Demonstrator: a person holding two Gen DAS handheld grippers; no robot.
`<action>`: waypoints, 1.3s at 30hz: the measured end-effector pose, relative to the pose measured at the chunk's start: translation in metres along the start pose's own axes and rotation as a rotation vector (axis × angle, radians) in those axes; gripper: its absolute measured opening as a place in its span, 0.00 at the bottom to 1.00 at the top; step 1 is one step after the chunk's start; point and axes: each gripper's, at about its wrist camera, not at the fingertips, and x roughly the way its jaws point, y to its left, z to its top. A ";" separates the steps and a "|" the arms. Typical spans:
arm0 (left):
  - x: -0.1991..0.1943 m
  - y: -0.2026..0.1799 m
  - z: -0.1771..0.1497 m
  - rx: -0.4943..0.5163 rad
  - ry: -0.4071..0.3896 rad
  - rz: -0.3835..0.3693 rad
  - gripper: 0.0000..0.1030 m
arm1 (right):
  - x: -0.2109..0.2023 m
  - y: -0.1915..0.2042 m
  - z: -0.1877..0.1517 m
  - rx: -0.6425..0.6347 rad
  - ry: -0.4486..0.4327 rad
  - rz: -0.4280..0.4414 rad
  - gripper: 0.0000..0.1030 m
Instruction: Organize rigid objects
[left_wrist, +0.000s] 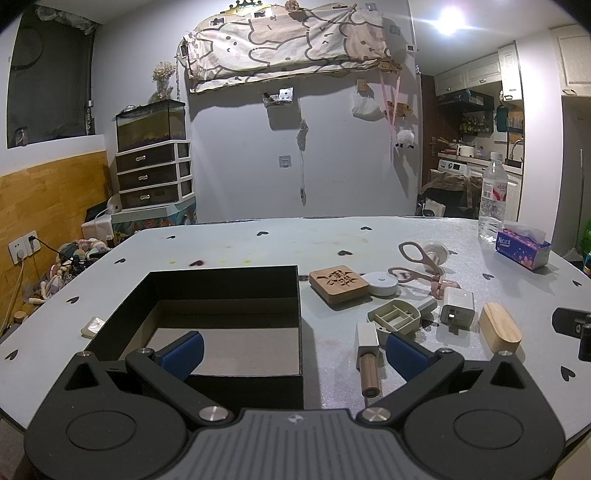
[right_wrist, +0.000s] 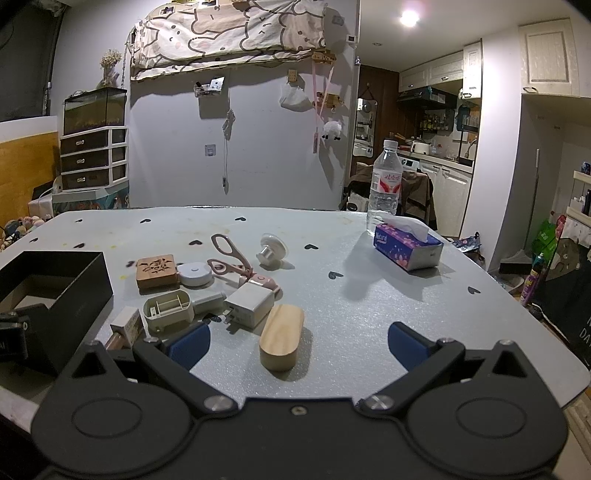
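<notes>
You had the tabletop (right_wrist: 369, 295) spread wide, and the black box (left_wrist: 229, 295) sat empty at near left, a ready bin for the clutter. Your left gripper (left_wrist: 291, 350) hung released over its right wall, grasping nothing. Your right gripper (right_wrist: 297, 345) was splayed too, the oval wooden block (right_wrist: 282, 338) lying between its fingers, likely first pick. Charger (right_wrist: 249, 304) and scissors (right_wrist: 231, 258) waited farther off.
</notes>
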 end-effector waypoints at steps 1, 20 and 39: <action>0.000 0.000 0.000 0.000 0.000 0.000 1.00 | 0.000 0.000 0.000 0.000 0.000 0.000 1.00; -0.001 -0.009 0.008 0.003 -0.001 -0.001 1.00 | 0.000 0.001 0.000 -0.002 0.000 -0.001 1.00; 0.006 0.019 0.008 -0.050 -0.006 0.043 1.00 | 0.008 -0.013 0.000 0.023 0.004 -0.043 1.00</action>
